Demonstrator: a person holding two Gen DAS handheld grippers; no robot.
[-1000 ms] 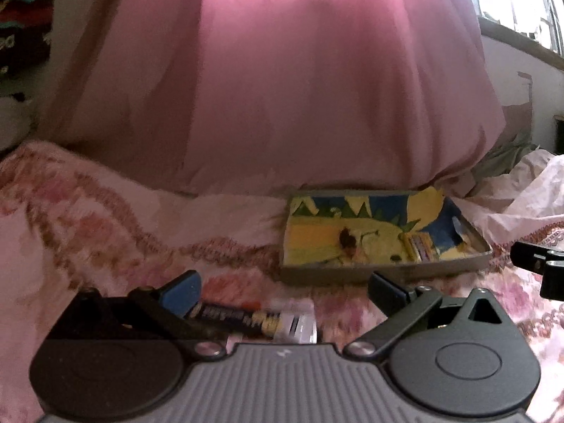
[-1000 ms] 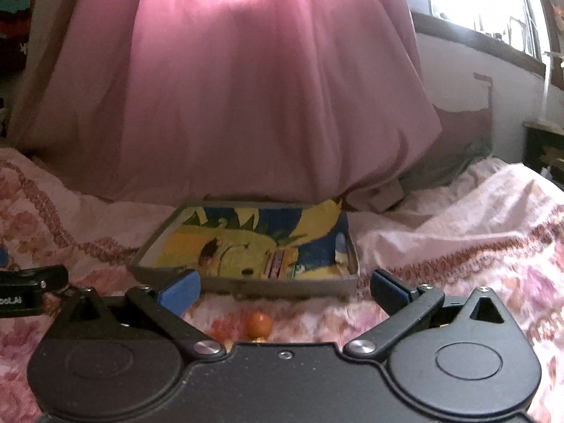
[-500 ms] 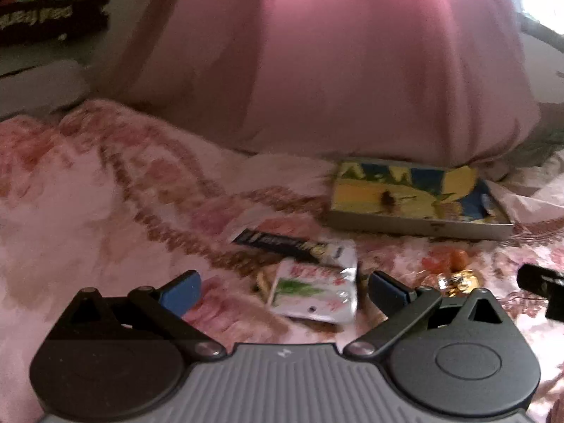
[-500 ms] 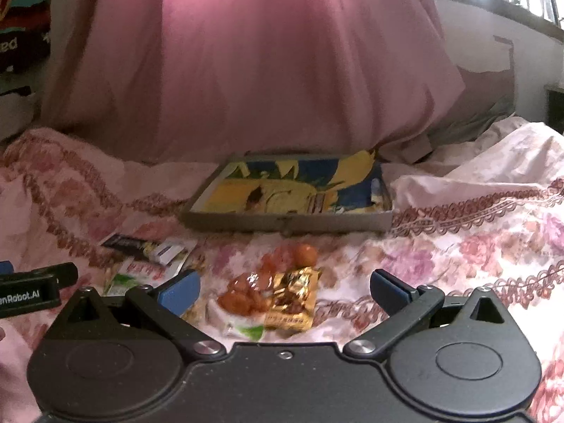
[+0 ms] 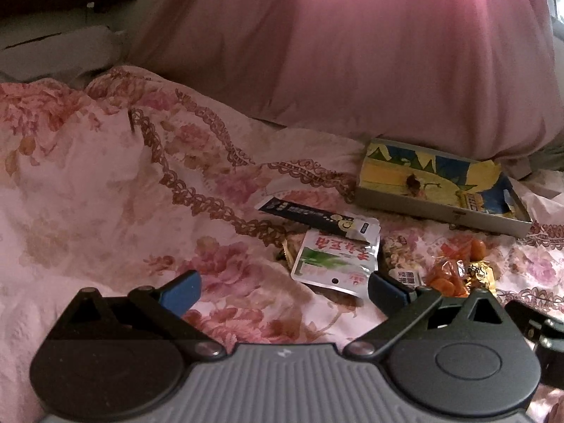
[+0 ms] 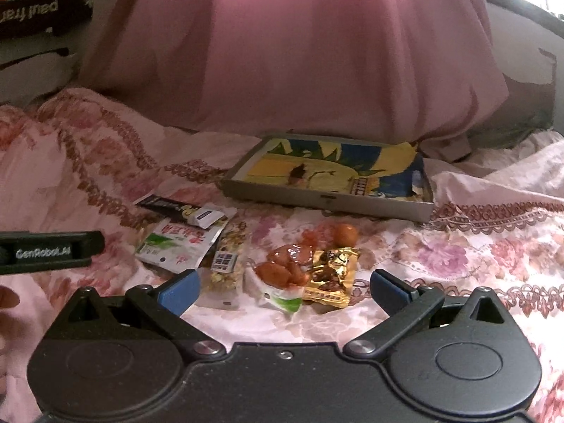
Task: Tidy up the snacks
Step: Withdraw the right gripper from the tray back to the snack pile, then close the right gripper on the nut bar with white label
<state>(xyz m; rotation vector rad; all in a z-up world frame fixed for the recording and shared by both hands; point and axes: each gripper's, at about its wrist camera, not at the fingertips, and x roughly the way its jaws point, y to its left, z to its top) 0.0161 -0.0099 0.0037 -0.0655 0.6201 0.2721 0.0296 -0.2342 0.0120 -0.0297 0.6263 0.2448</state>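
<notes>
Snacks lay in a loose heap on the floral bedspread (image 6: 476,246), near the front edge of the tray (image 6: 317,201), not yet in it. They looked dumped there for sorting, the tray waiting as the likely target.

Going left to right in the right wrist view: the black stick pack (image 6: 176,208) sat farthest left, its end overlapping the white-green pouch (image 6: 176,243). Just beside that lay the clear nut bar (image 6: 225,264), then the orange candy bag (image 6: 285,271) touching the gold wrapper (image 6: 331,275). A few loose orange pieces (image 6: 343,234) sat between the heap and the tray. The tray itself held only a printed yellow-blue liner and what seemed one small item at its right end; too small to be sure.

The left gripper (image 5: 282,289) hovered over bare bedspread, jaws spread wide, nothing between them; its right finger (image 5: 387,290) was near the pouch's lower corner, contact unclear. The right gripper (image 6: 282,287) was likewise spread wide and empty, low over the bedspread, with the nut bar and candy bag lying ahead between its fingers, probably lined up for a first pick. Pink curtain (image 6: 299,53) hung behind the tray's far edge.
</notes>
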